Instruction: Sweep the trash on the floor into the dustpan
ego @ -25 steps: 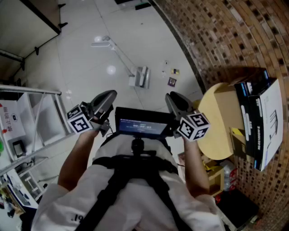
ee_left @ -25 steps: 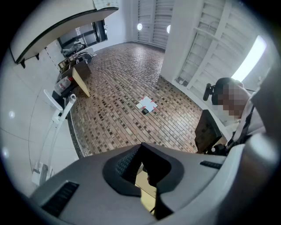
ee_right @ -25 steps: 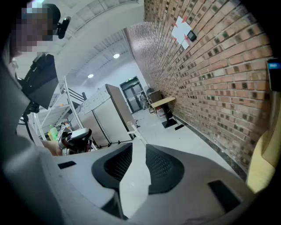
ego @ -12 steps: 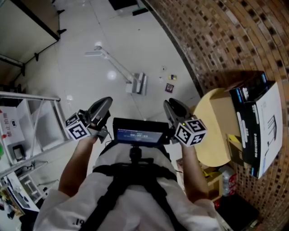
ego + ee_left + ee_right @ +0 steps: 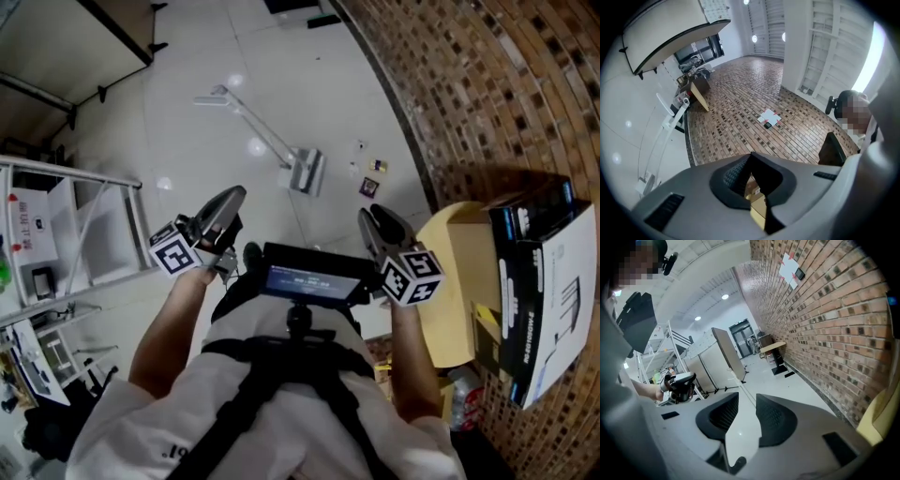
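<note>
A white long-handled dustpan [image 5: 304, 172] lies on the pale floor ahead, its handle [image 5: 251, 122] running up and to the left. Small bits of trash [image 5: 369, 187] lie just right of it, near the brick wall. My left gripper [image 5: 234, 195] is held at waist height, well short of the dustpan; its jaws are shut with nothing in them [image 5: 751, 159]. My right gripper [image 5: 368, 217] is level with it on the right. Its jaws are opening, with only floor visible through the gap [image 5: 743, 404]. The left gripper [image 5: 679, 386] also shows in the right gripper view.
A curved brick wall [image 5: 487, 94] runs along the right. A round yellow table [image 5: 455, 281] with black and white boxes [image 5: 544, 291] stands at my right side. Metal shelving [image 5: 84, 234] stands at the left. A screen [image 5: 309, 279] hangs on my chest.
Both grippers have drifted a little across the floor view. The head view has swung, so the dustpan and trash now sit slightly further right.
</note>
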